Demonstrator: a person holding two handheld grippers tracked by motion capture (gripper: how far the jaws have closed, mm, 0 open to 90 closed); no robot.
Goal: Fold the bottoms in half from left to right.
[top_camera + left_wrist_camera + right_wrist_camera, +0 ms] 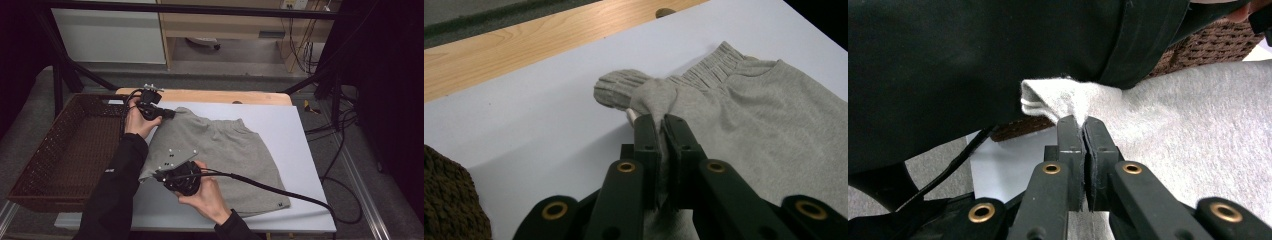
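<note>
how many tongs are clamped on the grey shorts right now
2. The left tongs pinch the grey shorts at the ribbed waistband corner, far side near the basket. The right tongs pinch the near left hem corner.

Dim room, lit table [300, 150] – soft shadows (edges dark), close views slightly soft.

Bare white sheet [295, 150] open right of the grey garment [225, 150], wicker basket [70, 145] walling the left
</note>
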